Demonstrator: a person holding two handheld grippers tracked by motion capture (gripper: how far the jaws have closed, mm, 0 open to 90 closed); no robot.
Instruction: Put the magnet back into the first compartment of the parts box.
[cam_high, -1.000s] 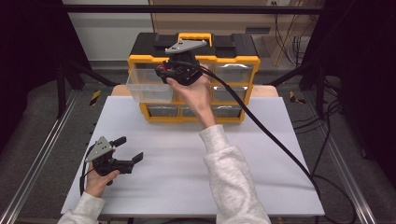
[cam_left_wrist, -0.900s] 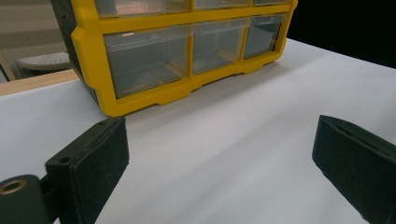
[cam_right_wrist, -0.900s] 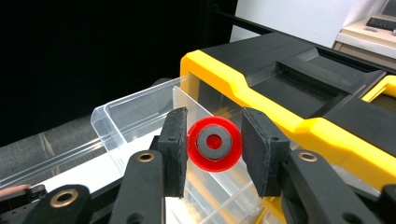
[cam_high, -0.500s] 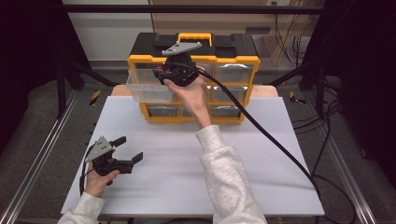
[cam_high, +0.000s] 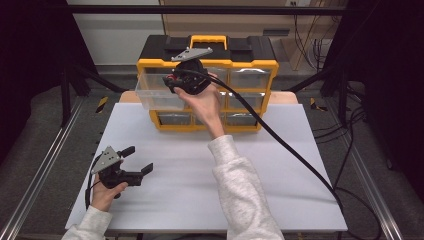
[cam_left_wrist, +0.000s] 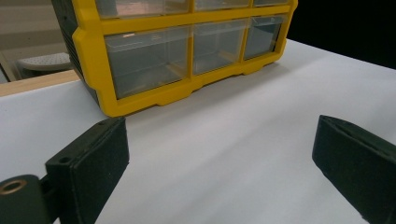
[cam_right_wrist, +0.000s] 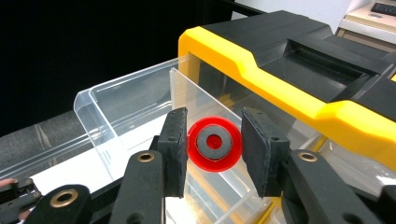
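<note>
Up close, from the right gripper view: right gripper (cam_right_wrist: 214, 148) pinching a red disc (cam_right_wrist: 214, 144) with a grey ring at its middle, pads pressed against both sides, held over the pulled-out clear drawer (cam_right_wrist: 126, 112) of the yellow and black drawer box (cam_right_wrist: 261, 60), beside the drawer's clear divider. From the high view, less detail: same gripper raised at the box's upper left drawer, disc hidden behind gripper body and hand, drawer sticking out toward the table's left side, black cable trailing off to the right. Down at the near left corner of the white table (cam_high: 280, 165): left gripper (cam_high: 136, 162) resting low, jaws spread wide, nothing between them. From the left gripper view: both black pads far apart over bare white surface, lower drawers of the box ahead.
</note>
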